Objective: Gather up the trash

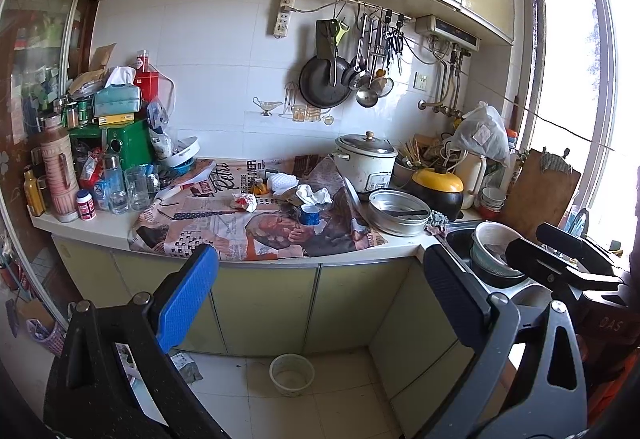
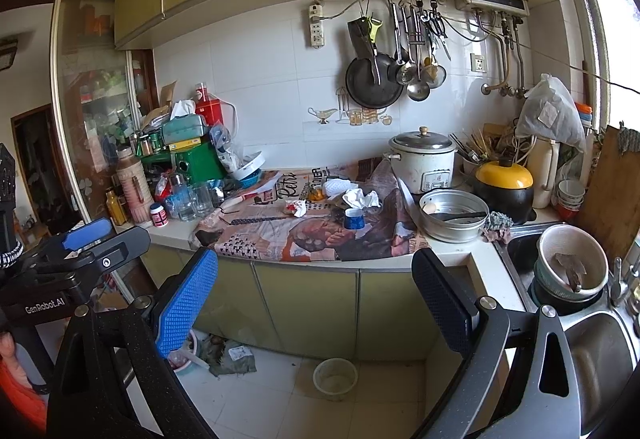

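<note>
Left gripper (image 1: 320,279) held out in front of the cabinets, jaws spread wide, nothing between them. Right gripper (image 2: 316,291) likewise: jaws spread, nothing gripped. Both are kept well short of the surface (image 2: 452,251), above floor level.

Trash is seen mid-surface on the printed newspaper sheet (image 2: 304,235): a crumpled red-and-white wrapper (image 2: 295,207), a crumpled white tissue (image 2: 362,198) just right of it, and a blue cup (image 2: 354,218) directly in front of the tissue. A white mesh pad (image 2: 338,186) lies behind them, with something orange beside it, too small to identify.

More litter is on the floor at the cabinet base: a crumpled grey-green packet (image 2: 236,357), with a white bowl (image 2: 335,379) further right.

To the right of the sheet: a rice cooker (image 2: 423,159), a metal pan (image 2: 454,215) holding a dark utensil, a yellow-lidded black pot (image 2: 505,185). The sink (image 2: 596,343) at far right is stacked with bowls. Left end of the surface is crowded with bottles, glasses and boxes.
</note>
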`<action>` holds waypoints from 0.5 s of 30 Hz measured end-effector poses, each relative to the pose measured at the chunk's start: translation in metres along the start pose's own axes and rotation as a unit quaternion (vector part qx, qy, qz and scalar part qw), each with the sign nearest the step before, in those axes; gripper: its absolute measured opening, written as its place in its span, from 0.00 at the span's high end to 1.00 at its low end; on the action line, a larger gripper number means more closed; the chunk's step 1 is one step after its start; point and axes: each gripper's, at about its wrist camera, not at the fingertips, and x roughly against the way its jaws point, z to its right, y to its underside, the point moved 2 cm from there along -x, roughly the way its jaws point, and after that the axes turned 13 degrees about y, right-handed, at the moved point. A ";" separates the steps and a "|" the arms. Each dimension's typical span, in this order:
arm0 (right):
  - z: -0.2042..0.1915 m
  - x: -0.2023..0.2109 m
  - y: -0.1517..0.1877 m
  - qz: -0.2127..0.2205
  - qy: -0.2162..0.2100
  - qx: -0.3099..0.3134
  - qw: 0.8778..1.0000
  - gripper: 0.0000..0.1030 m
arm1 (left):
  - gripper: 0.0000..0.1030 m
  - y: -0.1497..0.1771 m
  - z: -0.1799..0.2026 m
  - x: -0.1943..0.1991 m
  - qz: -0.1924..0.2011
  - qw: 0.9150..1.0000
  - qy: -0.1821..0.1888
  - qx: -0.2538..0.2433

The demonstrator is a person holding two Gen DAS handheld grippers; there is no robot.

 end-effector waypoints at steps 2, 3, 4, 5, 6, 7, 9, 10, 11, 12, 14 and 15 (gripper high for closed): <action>0.000 0.000 0.000 0.000 0.000 0.000 1.000 0.06 | 0.00 0.000 0.000 0.000 0.000 1.000 0.000 0.000; -0.001 0.000 0.000 0.000 0.000 0.000 1.000 0.06 | 0.00 0.000 -0.001 0.001 0.000 1.000 0.000 0.000; -0.001 0.000 0.000 0.000 0.000 0.000 1.000 0.06 | 0.00 0.001 -0.001 0.001 0.000 1.000 0.000 0.001; -0.001 0.000 0.000 0.001 0.001 0.000 1.000 0.06 | 0.00 0.001 -0.001 0.000 -0.001 1.000 0.000 0.001; -0.001 0.000 0.000 0.001 0.001 0.000 1.000 0.06 | 0.00 0.001 -0.002 -0.001 -0.001 1.000 0.000 0.002; -0.001 0.000 0.000 0.000 0.001 0.000 1.000 0.06 | 0.00 0.002 -0.004 -0.001 -0.001 1.000 0.000 0.003; 0.000 0.000 0.001 0.000 0.000 0.000 1.000 0.06 | 0.00 0.004 -0.006 -0.003 -0.002 1.000 0.000 0.005; -0.001 0.000 0.001 0.000 0.000 -0.001 1.000 0.06 | 0.00 0.005 -0.007 -0.002 -0.001 1.000 -0.001 0.006; -0.001 -0.001 0.000 -0.001 0.000 -0.001 1.000 0.06 | 0.00 0.006 -0.007 -0.003 -0.001 1.000 -0.002 0.007; -0.002 -0.001 0.000 -0.002 0.000 0.000 1.000 0.06 | 0.00 0.006 -0.008 -0.003 -0.002 1.000 -0.003 0.008; -0.003 -0.002 -0.001 -0.003 0.000 0.001 1.000 0.06 | 0.00 0.006 -0.009 -0.003 -0.003 1.000 -0.003 0.010; -0.003 -0.002 -0.001 -0.004 0.000 0.001 1.000 0.06 | 0.00 0.005 -0.009 -0.003 -0.004 1.000 -0.003 0.011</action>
